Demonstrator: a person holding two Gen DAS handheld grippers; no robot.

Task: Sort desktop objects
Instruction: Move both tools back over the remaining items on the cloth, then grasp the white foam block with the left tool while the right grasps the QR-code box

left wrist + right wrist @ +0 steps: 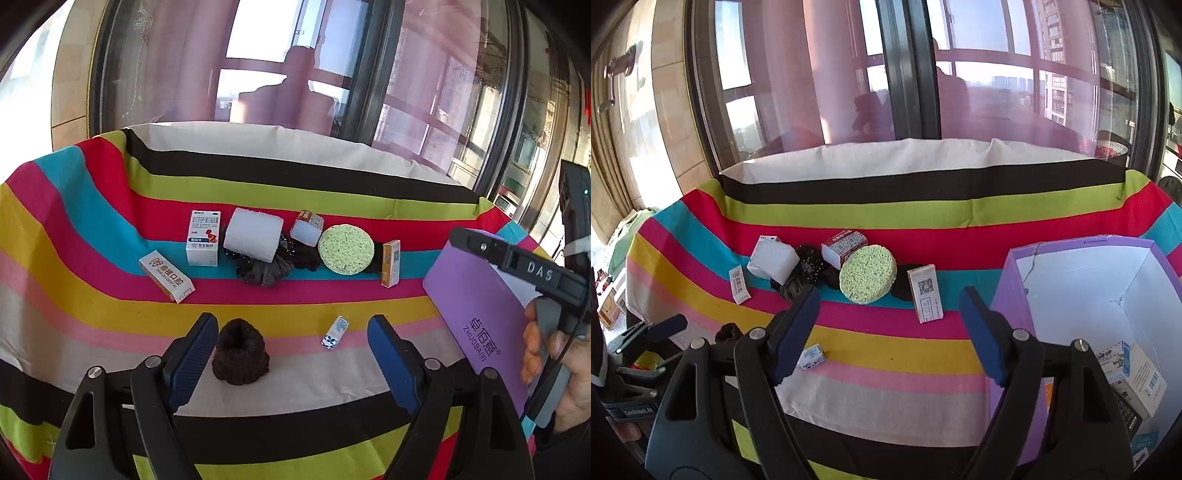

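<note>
My left gripper [291, 354] is open and empty, low over the striped tablecloth [92, 306]. A dark brown hair bun [240, 354] sits just inside its left finger, and a small white-and-blue packet [335, 331] lies between the fingers, further out. My right gripper [886, 332] is open and empty, beside the purple box [1008, 295], which holds several small cartons [1134, 373]. The same packet [812, 356] lies by its left finger. From the left wrist view the right gripper [517, 258] is over the purple box [476, 295].
A row lies across the cloth: a long white box [166, 276], a medicine box [203, 238], a white block [253, 234], dark scrunchies [269, 266], a small carton [306, 227], a green round sponge [346, 249], an orange-white box [390, 263]. A window stands behind.
</note>
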